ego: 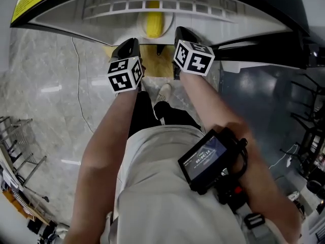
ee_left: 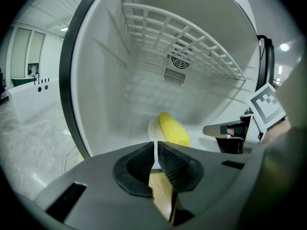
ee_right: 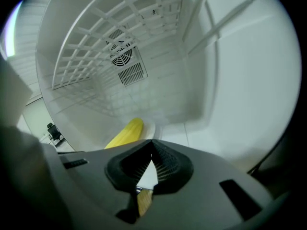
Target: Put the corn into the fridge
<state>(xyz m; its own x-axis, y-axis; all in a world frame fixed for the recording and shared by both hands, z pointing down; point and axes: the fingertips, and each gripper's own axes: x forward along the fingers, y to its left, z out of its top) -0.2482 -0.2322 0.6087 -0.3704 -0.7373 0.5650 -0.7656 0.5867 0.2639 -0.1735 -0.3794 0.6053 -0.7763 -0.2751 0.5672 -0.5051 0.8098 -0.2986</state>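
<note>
The yellow corn (ego: 153,24) lies on a small white plate (ee_left: 152,128) on the floor of the open white fridge (ego: 66,19), under its wire shelf (ego: 152,5). My left gripper (ego: 128,47) hangs just outside the fridge's front edge, left of the corn, with its jaws shut and nothing between them. My right gripper (ego: 185,34) sits level with it on the right, also shut and empty. In the left gripper view the corn (ee_left: 173,130) is just beyond the gripper (ee_left: 156,150). In the right gripper view the corn (ee_right: 125,133) lies ahead-left of the gripper (ee_right: 152,152).
A wooden base (ego: 152,60) shows under the fridge's front. The fridge door (ego: 264,50) stands open at the right. A fan vent (ee_left: 180,59) is on the back wall. A wire rack (ego: 15,141) and a thin cable (ego: 78,85) are on the marble floor to the left.
</note>
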